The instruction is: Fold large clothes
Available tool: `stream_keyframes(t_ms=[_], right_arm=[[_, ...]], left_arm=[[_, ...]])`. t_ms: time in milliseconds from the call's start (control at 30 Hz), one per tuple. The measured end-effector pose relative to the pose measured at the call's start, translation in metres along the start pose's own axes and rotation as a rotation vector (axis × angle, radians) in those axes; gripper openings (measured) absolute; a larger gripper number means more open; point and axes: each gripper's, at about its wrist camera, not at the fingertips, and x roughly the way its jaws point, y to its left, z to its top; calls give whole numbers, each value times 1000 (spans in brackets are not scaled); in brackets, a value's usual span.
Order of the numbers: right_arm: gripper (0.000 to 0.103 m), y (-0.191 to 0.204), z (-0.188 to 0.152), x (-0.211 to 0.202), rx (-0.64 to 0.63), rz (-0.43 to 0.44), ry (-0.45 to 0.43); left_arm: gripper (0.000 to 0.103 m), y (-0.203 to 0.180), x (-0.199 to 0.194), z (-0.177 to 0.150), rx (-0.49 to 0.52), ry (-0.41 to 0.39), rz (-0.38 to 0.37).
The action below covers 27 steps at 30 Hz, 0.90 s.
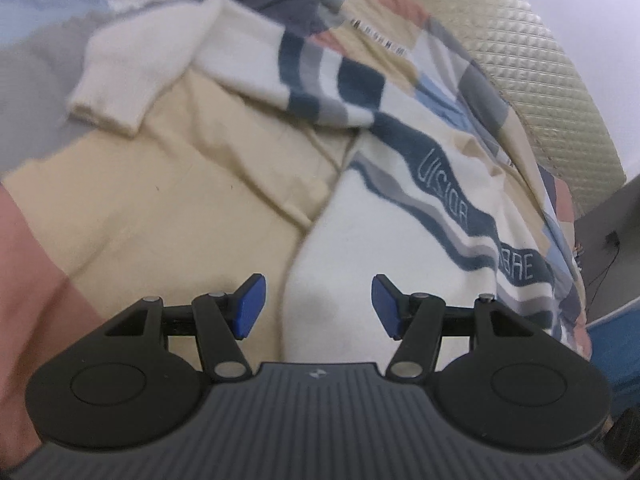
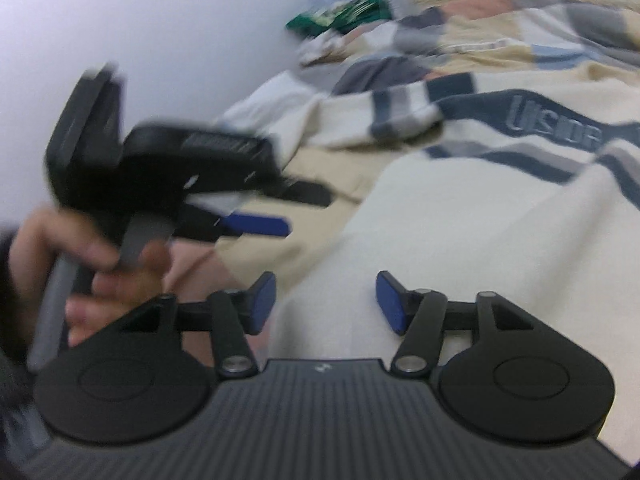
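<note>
Cream sweater (image 1: 380,216) on patchwork bedspread (image 1: 180,184)

Right wrist view: the left gripper (image 2: 256,216) is motion-blurred; whether its fingers touch the sweater (image 2: 460,208) cannot be told. The person's hand (image 2: 80,276) beneath it is smeared. Beyond the sweater, a green item (image 2: 340,14) is too blurred to identify. The sweater's lettering (image 1: 476,220) runs partly illegible.

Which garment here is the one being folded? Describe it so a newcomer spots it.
Start from the patchwork bedspread of cream, pink, grey and blue blocks covering the bed. Spread on top lies a cream sweater, just ahead of both open tools. Unlike the flat square patches beneath, it has wavy navy-and-grey bands with stitched lettering across it and a ribbed cuff on its sleeve.
</note>
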Motion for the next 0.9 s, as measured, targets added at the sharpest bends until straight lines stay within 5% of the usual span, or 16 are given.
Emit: stream_keyframes(t_ms=[100, 200, 267, 467, 600, 767, 900], right_arm=[[58, 5, -3, 18, -80, -34, 85], [26, -4, -4, 26, -82, -92, 129], [19, -17, 1, 17, -10, -77, 119], [17, -74, 15, -20, 322, -41, -36], [18, -109, 4, -26, 512, -77, -49], [21, -124, -1, -29, 605, -40, -47], [21, -118, -5, -47, 631, -65, -86]], left_arm=[[64, 7, 16, 5, -52, 33, -19], [64, 11, 24, 9, -83, 41, -33], [64, 11, 25, 11, -95, 37, -53], [64, 3, 27, 4, -111, 106, -235], [64, -10, 40, -7, -111, 209, -341], [63, -19, 56, -24, -137, 329, -424], [63, -25, 51, -31, -135, 335, -471]])
